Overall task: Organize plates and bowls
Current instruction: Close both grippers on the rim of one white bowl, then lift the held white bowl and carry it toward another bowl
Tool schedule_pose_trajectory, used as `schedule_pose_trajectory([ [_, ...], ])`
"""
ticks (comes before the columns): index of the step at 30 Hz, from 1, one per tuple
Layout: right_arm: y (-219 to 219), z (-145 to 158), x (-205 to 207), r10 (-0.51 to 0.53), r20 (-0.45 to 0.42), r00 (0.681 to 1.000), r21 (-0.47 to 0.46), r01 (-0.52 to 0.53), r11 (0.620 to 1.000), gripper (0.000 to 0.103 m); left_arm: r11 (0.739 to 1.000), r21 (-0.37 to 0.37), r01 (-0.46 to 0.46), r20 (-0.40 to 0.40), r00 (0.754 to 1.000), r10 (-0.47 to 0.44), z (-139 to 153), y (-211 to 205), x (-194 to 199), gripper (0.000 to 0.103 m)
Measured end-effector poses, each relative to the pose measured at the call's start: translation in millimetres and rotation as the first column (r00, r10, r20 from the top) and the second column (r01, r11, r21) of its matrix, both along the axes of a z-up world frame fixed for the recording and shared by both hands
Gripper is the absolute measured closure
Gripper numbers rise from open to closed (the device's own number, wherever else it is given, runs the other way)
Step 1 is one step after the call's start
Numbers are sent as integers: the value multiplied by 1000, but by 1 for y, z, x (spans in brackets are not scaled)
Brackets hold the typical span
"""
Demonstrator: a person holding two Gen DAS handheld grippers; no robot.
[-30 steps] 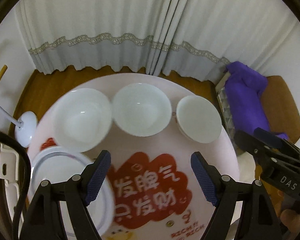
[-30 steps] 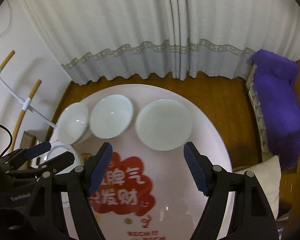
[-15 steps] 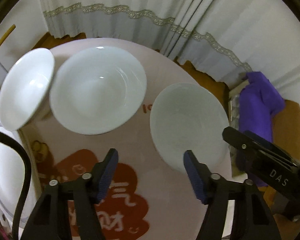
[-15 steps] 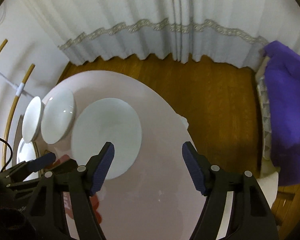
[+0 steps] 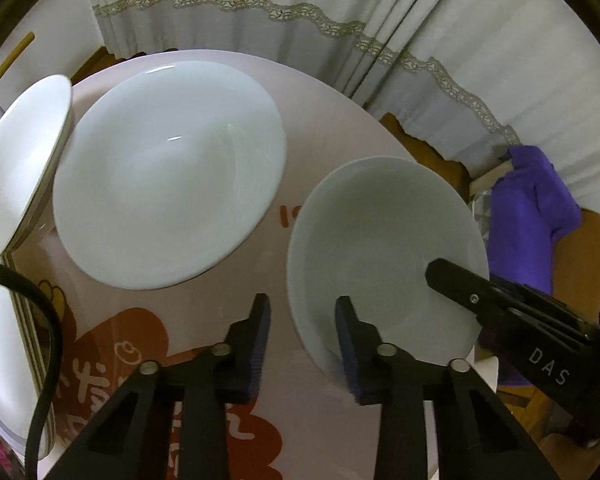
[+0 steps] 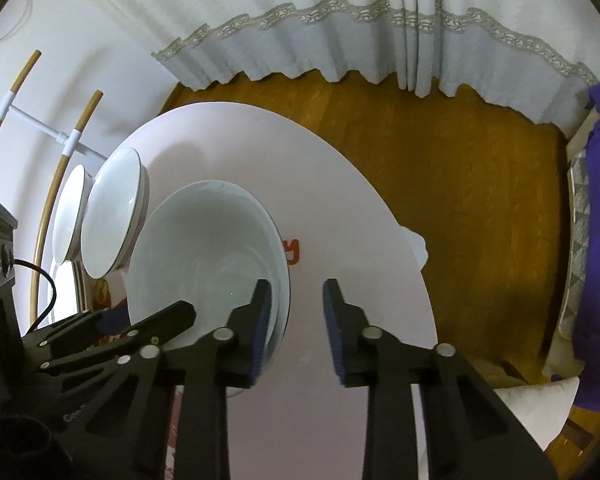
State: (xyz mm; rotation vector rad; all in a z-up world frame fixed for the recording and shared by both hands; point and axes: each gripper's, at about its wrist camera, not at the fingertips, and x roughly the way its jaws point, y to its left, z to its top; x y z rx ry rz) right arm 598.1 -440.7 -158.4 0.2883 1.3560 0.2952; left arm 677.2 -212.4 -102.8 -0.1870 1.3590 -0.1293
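Nearest the left wrist camera, the black left gripper with dark blue pads (image 5: 302,340) pointed steeply down, its jaws closing across the near-left rim of a white ceramic bowl (image 5: 384,248). One pad stood outside the rim and the other inside it; neither pad was seen to press on the rim yet. The bowl sat on the pale pink round surface (image 5: 324,432), over a red cartoon print with white characters (image 5: 108,352).

In the right wrist view, the black right gripper with dark blue pads (image 6: 296,322) straddled the right rim of the same bowl (image 6: 204,248). Its jaws were also closing, one pad inside the bowl and the other outside over the bare surface (image 6: 340,208). Contact could not be confirmed. The tip of the right gripper (image 5: 508,304) showed at the right of the left wrist view, reaching over the far side of the bowl.

Just beyond the held-about bowl lay a larger shallow white ceramic bowl (image 5: 168,176), near it but apart. Left of that stood another white bowl with a dark-lined rim (image 5: 20,160), and a white plate with a grey band (image 5: 0,360) lay at the left edge.

Farther off were the brown wooden floor (image 6: 460,168), a purple cloth (image 5: 536,212) at the right, and white curtains with a lace band (image 6: 340,20).
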Motion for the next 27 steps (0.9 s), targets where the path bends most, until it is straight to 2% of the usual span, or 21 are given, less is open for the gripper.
schedule_pose_trajectory([
  [6, 4, -3, 8, 36, -2, 999, 13, -36, 999, 89, 1000, -25, 7, 0, 1000, -7, -10, -3, 7, 90],
  [8, 6, -3, 9, 53, -4, 999, 24, -53, 998, 95, 1000, -13, 15, 6, 1000, -15, -8, 0, 3, 90],
  [21, 7, -2, 8, 95, -1, 995, 15, -95, 995, 95, 998, -66, -22, 2, 1000, 22, -14, 16, 0, 93],
  [27, 8, -1, 3, 96, 7, 995, 21, -96, 995, 95, 998, -60, -24, 9, 1000, 24, -12, 19, -2, 94],
])
